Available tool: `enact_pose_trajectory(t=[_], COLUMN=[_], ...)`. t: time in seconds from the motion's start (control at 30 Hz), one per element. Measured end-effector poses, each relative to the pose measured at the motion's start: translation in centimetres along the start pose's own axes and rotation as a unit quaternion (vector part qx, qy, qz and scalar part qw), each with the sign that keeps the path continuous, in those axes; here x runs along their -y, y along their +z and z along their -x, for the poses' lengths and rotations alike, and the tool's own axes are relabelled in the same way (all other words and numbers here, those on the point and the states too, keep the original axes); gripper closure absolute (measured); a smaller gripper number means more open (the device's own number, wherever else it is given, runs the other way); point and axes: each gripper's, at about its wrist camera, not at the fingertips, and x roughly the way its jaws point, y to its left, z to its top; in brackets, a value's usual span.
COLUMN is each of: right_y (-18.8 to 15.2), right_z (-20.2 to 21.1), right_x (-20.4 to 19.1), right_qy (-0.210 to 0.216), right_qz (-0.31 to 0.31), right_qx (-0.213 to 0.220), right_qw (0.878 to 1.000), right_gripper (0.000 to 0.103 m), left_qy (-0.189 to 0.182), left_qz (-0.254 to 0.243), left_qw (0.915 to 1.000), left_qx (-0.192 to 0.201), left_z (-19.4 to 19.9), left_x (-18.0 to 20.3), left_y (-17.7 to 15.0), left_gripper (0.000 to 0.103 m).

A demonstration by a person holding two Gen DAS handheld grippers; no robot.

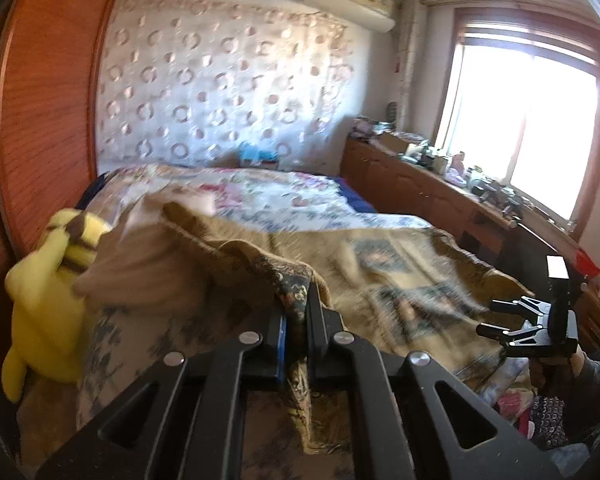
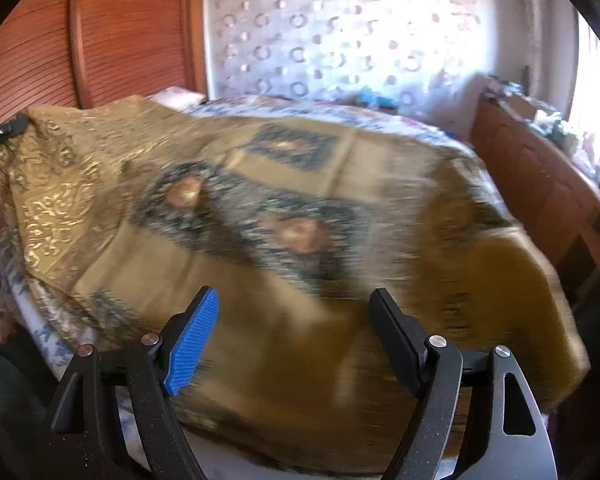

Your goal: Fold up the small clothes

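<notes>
scarf (image 2: 284, 208) on bed (image 1: 300, 196), toy (image 1: 48, 292) left (wardrobe behind)

A bed (image 1: 284, 196) is filling the room's middle, running toward the patterned wall. A floral quilt (image 1: 260, 200) is covering it. An olive-gold scarf (image 2: 284, 208) with dark patterned patches is lying spread over the near part of the quilt, one corner lifting off the bed at the left. A yellow plush toy (image 1: 44, 300) is sitting at the bed's left edge, beside the wooden wardrobe
</notes>
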Motion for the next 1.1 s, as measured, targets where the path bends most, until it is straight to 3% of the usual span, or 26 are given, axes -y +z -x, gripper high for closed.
enact_pose_trajectory(t=[0.43, 0.83, 1.1], right_y=[-1.0, -2.6, -3.2], right_z=[2.9, 4.8, 5.6], right_x=[6.6, 9.2, 9.9], right_qy=[-0.048, -0.057, -0.053], right_qz=[-0.067, -0.091, -0.103], right_qx=[0.020, 0.033, 0.039], right_qw=[0.996, 0.994, 0.992], right_gripper=[0.024, 0.024, 0.024], left_qy=[-0.089, -0.167, -0.177], left_qz=[-0.082, -0.151, -0.155], left_qw=[0.9927, 0.9744, 0.9685], left_qx=[-0.003, -0.003, -0.082], left_z=[-4.6, -6.6, -10.3], left_x=[9.9, 19.7, 21.4], left_y=[5.5, 9.4, 8.0], left_gripper=[0.099, 0.099, 0.091])
